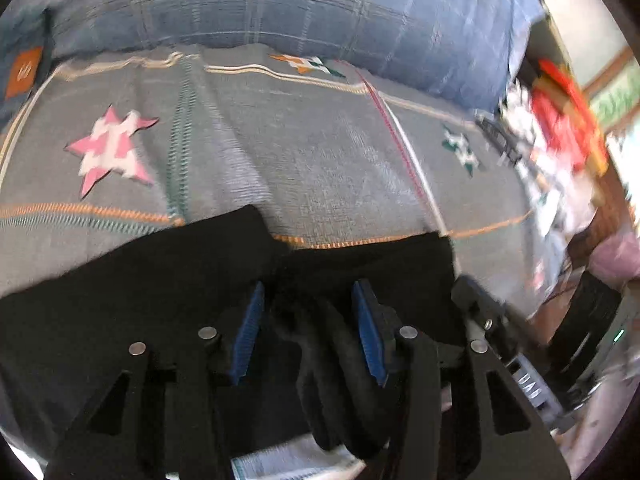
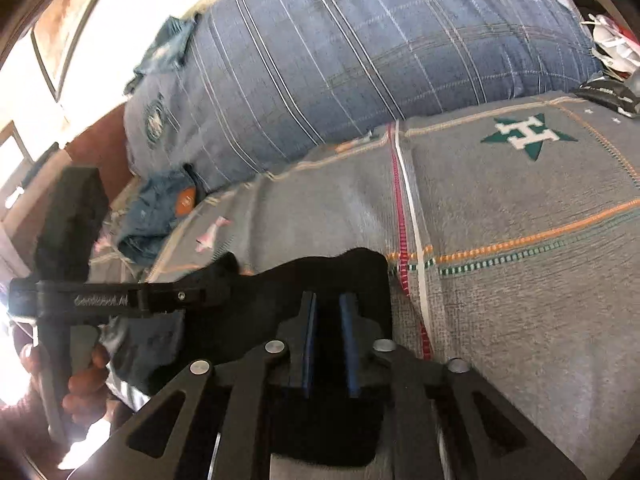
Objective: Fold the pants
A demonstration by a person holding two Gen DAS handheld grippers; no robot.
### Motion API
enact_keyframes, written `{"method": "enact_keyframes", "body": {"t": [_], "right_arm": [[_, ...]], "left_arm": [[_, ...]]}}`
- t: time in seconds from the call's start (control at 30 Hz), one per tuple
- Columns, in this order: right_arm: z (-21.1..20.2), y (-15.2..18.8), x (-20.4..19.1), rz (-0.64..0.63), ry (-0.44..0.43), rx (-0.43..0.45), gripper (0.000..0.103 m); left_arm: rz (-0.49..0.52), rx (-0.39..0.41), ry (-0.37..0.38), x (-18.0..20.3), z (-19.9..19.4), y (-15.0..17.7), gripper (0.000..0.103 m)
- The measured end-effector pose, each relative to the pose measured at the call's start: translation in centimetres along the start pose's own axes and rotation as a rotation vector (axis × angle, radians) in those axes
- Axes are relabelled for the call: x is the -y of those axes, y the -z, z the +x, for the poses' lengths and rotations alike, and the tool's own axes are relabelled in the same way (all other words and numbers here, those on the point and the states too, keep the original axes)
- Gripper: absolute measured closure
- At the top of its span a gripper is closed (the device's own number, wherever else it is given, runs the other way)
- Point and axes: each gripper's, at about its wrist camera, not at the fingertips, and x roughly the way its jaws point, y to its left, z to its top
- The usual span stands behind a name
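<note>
Spread widest: a grey blanket (image 1: 320, 160) with star patches, serving as the flat surface for folding. Behind it, a blue checked cushion (image 1: 280, 4), well out of the way.

On the near part of the blanket: black pants (image 1: 140, 280), far edge lying across the orange stripe, near part bunched up toward the cameras. Both tools set side by side on that near part, probably so as to lift it evenly and carry it over for a fold.

Right tongs (image 2: 329, 336): narrow, pads pinching a layer of the black cloth. Left tongs (image 1: 308, 332): about half apart, a bunched fold of the pants between the pads but seemingly not squeezed, likely lined up for a bite.

Low on the left in the right view: a hand (image 2: 84, 392) round the left tool's handle. Beyond it, crumpled jeans (image 2: 156, 216), apart from the work.
</note>
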Motion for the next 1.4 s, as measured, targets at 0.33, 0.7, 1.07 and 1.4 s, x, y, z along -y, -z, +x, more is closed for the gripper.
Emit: {"method": "enact_keyframes", "body": {"t": [0.33, 0.7, 1.07, 1.4], "right_arm": [[-1.4, 3.5, 0.2, -0.034, 0.014, -0.033, 0.087], [-2.9, 3.4, -3.7, -0.124, 0.066, -0.022, 0.058], [0.2, 6.3, -15.4, -0.410, 0.026, -0.059, 0.047], [5.8, 10.6, -25.5, -0.657, -0.090, -0.191, 0.045]], "left_arm": [[0.269, 0.042, -0.217, 2.8, 1.7, 5.0, 0.055], [0.043, 0.003, -0.038, -3.4, -2.4, 5.4, 0.053], [-0.188, 0.125, -0.038, -15.1, -10.6, 9.0, 0.044], [-0.450, 0.155, 0.034, -25.8, -13.1, 10.4, 0.044]]}}
